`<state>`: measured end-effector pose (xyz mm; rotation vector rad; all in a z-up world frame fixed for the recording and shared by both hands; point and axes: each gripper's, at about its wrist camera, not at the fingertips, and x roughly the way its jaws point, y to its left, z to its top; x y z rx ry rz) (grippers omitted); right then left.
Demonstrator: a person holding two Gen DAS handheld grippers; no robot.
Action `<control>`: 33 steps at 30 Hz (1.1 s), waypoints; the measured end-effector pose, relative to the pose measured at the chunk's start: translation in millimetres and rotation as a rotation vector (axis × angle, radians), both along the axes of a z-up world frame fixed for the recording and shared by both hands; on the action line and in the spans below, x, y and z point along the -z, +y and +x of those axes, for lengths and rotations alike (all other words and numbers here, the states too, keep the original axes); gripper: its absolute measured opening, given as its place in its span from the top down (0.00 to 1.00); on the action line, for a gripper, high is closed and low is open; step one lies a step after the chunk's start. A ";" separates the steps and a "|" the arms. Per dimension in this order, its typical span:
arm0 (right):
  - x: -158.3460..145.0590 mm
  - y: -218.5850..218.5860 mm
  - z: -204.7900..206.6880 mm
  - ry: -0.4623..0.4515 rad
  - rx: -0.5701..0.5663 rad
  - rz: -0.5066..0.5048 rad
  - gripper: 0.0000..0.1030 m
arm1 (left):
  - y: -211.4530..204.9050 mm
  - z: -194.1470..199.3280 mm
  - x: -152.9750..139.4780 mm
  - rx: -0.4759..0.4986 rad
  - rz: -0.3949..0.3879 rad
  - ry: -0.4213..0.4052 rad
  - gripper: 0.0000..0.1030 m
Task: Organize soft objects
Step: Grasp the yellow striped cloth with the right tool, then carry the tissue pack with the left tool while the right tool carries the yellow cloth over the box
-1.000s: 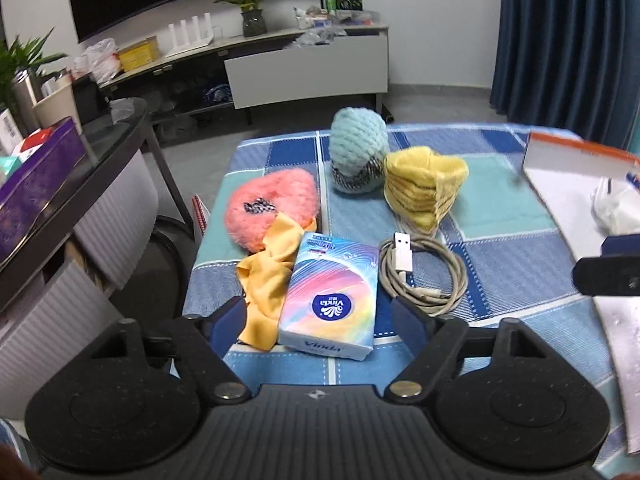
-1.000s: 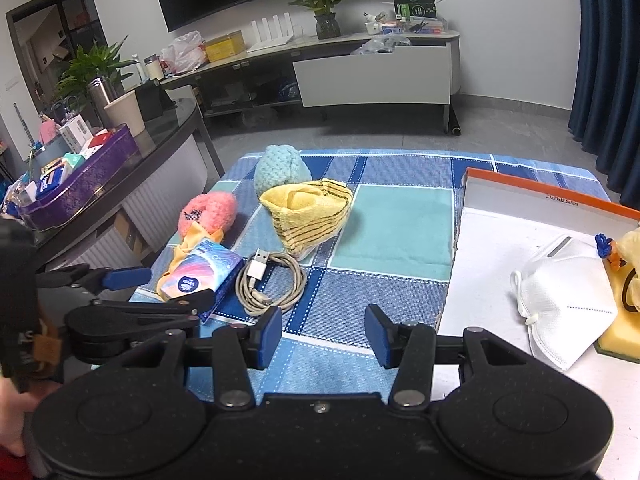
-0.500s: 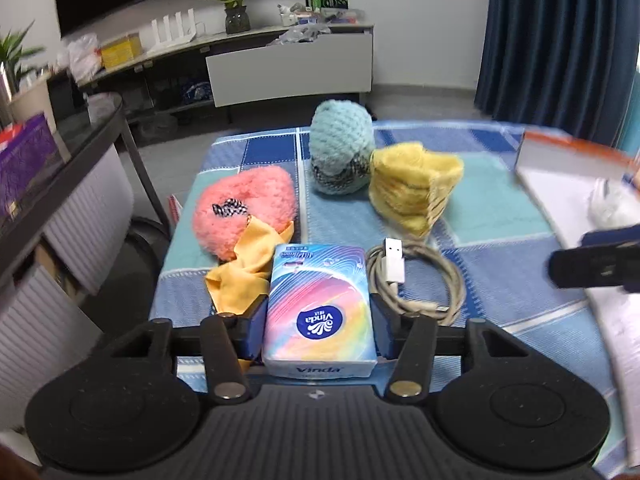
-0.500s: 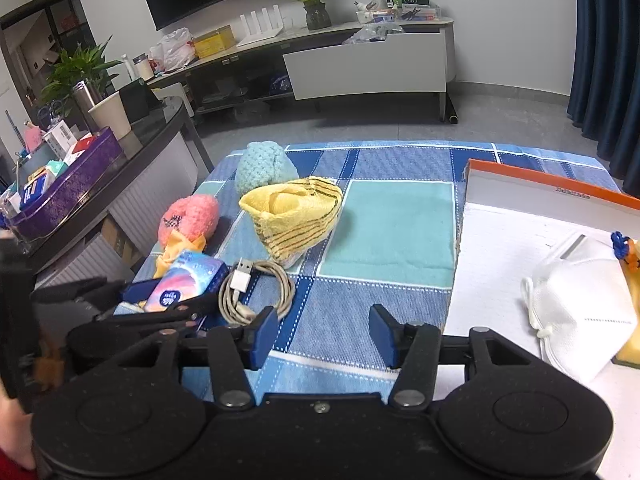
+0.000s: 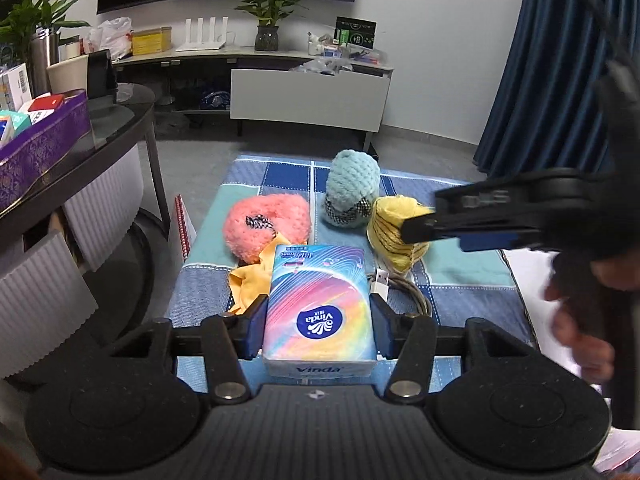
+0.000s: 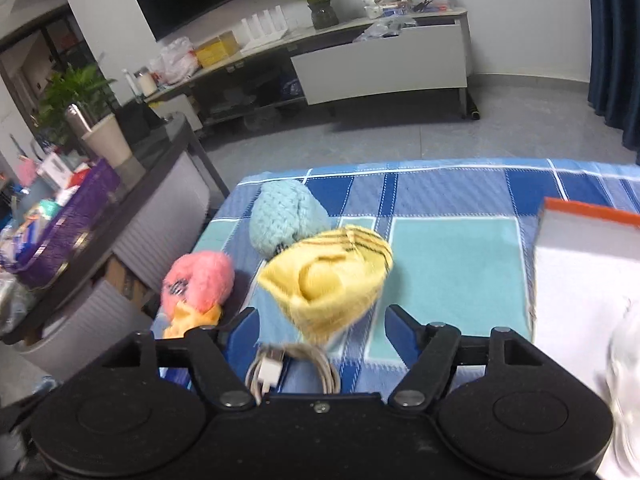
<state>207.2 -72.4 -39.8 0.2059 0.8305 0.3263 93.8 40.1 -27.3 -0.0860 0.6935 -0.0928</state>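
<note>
My left claw (image 5: 319, 325) clamped the tissue pack (image 5: 319, 307)
The pack sat just in front of the pink plush (image 5: 267, 225); my right claw (image 6: 320, 326) was opening, empty, before the yellow cloth (image 6: 326, 278) beside it

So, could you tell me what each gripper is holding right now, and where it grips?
The left gripper clamps the tissue pack by its long sides. The right gripper, opening, holds nothing.

A rainbow-swirled tissue pack (image 5: 320, 304), pink puff (image 5: 266, 226), pale-blue knit (image 5: 352, 184) and yellow black-striped cloth (image 6: 328, 276) are seen on blue-teal checked cover (image 6: 452, 264).
</note>
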 end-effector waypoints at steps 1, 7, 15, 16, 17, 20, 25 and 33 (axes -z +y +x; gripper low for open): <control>2.1 4.9 5.8 -0.002 0.001 -0.009 0.19 | 2.0 0.9 -0.2 -0.008 -0.005 0.001 0.48; 22.2 22.1 34.9 0.024 0.023 -0.073 0.30 | 8.4 4.9 -1.5 -0.036 -0.033 -0.008 0.48; 14.8 5.9 14.6 -0.030 0.025 -0.080 0.75 | 8.8 7.0 -5.9 -0.061 -0.045 -0.013 0.48; 11.0 1.8 8.8 -0.035 0.025 -0.073 0.75 | 8.6 6.9 -7.1 -0.064 -0.052 -0.011 0.48; 7.8 -2.4 3.1 -0.041 0.022 -0.064 0.75 | 8.4 6.5 -8.5 -0.066 -0.061 -0.011 0.48; -4.5 -13.6 -18.6 -0.070 0.033 -0.058 0.75 | 5.2 3.7 -12.8 -0.078 -0.051 -0.013 0.48; -23.2 -34.0 -61.8 -0.103 0.044 -0.015 0.75 | -4.1 -4.0 -20.1 -0.065 -0.067 -0.009 0.49; -43.2 -51.4 -123.1 -0.146 0.070 -0.059 0.75 | -27.3 -22.5 -31.8 -0.045 -0.037 -0.010 0.49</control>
